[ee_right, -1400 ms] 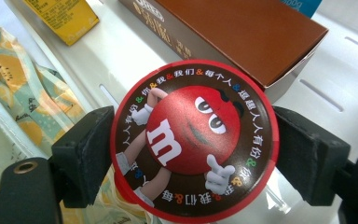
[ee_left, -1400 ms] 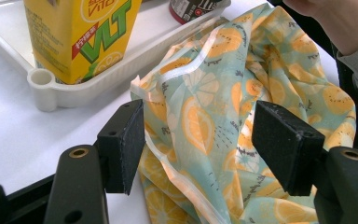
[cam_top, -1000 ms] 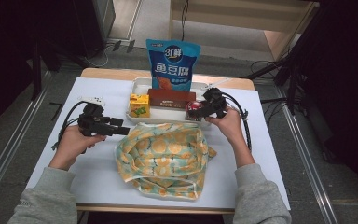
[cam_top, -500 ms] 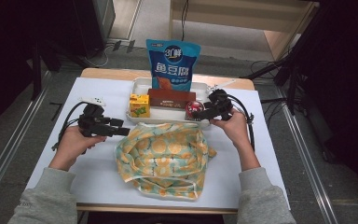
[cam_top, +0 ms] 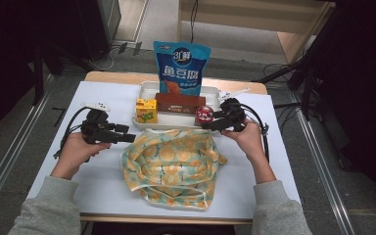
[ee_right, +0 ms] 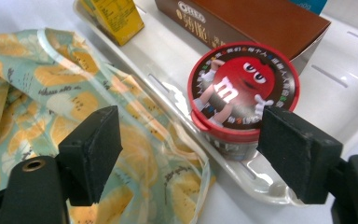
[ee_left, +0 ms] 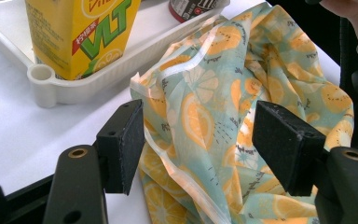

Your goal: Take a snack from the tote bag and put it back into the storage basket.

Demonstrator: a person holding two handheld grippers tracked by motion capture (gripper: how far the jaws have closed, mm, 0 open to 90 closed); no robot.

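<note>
A cloth bag [cam_top: 174, 164] printed with orange slices lies crumpled in the middle of the white table. My left gripper [cam_top: 131, 138] is at the bag's left edge, open, and in the left gripper view the bag's hem [ee_left: 223, 93] lies between the spread jaws [ee_left: 198, 135]. My right gripper [cam_top: 206, 125] is at the bag's upper right corner, also open [ee_right: 186, 149]. A red-lidded M&M's cup [ee_right: 242, 88] stands in the tray just beyond its right jaw, and the bag [ee_right: 28, 84] spreads to the left.
A white tray [cam_top: 215, 93] behind the bag holds a yellow juice carton [cam_top: 147, 110], a brown Oreo box [cam_top: 180, 104] and the M&M's cup [cam_top: 204, 115]. A tall blue snack bag [cam_top: 181, 68] stands at the tray's back. Table edges run close on both sides.
My right gripper has shifted slightly nearer, toward the bag's upper right corner beside the cup. The left gripper has stayed almost still at the bag's left edge.
</note>
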